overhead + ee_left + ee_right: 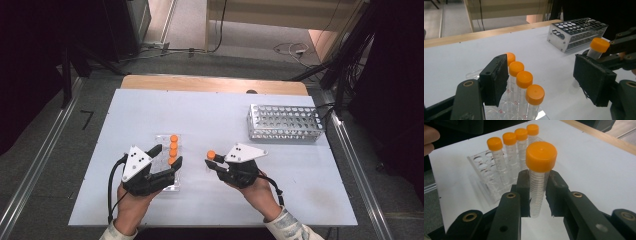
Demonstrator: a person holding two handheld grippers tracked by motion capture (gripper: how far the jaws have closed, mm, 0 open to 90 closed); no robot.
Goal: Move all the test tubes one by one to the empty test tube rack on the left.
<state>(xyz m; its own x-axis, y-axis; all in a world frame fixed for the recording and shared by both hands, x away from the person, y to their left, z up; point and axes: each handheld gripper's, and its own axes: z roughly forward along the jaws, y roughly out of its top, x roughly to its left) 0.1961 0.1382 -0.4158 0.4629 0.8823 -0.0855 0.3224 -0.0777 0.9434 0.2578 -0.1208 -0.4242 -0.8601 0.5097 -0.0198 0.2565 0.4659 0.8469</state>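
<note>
right gripper (pixel 537 195): pinching orange-capped tube (pixel 539 177) upright | left gripper (pixel 544 82): spread around clear rack (pixel 167 167) with four tubes | desk (pixel 210 120)

Metal rack (pixel 285 123) stands on white surface (pixel 210 115) at two o'clock, empty. Cables (pixel 290 49) lie on floor (pixel 240 35) at twelve.

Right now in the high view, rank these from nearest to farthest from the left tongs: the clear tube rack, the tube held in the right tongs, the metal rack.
1. Clear tube rack, at the left tongs.
2. Held tube, to their right.
3. Metal rack, far right corner.
</note>
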